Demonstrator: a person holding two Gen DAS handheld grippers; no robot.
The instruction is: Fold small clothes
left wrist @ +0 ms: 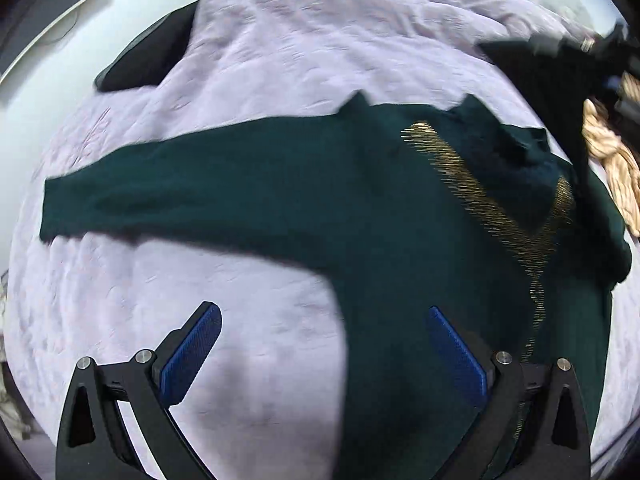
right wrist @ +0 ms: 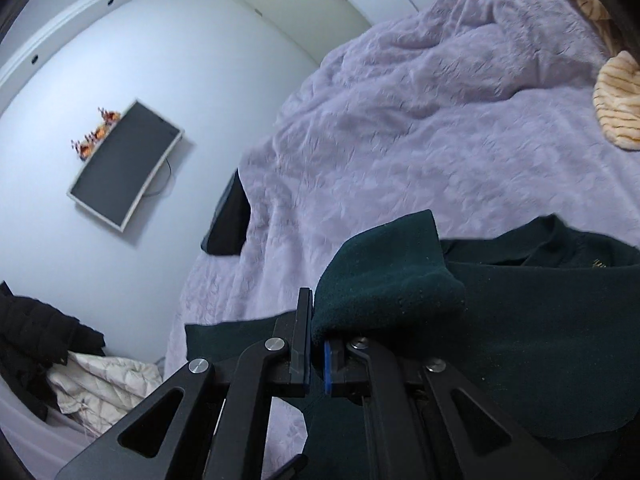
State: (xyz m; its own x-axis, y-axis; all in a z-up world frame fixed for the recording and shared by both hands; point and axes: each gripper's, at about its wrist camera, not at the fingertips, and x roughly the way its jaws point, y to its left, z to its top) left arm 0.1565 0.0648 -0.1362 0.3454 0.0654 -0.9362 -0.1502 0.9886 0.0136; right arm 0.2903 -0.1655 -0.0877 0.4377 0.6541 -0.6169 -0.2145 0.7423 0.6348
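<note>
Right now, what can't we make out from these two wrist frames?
- Left wrist: dark green garment is cut off by the bottom edge and motion-blurred; right gripper is a smeared shape at the rim.
- Right wrist: the garment's held fold hides the right gripper's fingertips.

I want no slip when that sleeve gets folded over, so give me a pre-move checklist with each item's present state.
1. Right tool shut on the dark green sweater: ok, a fold of the cloth is pinched between its pads.
2. Left tool free to help: ok, it is open and holds nothing.
3. Long sleeve laid out straight on the lilac bedspread: ok.
4. Sweater body flat: not ok, the cloth is bunched near the gold-trimmed neckline.
5. Striped beige garment away from the fold: ok, it lies apart.
6. How firm the right grip is: cannot tell.
</note>
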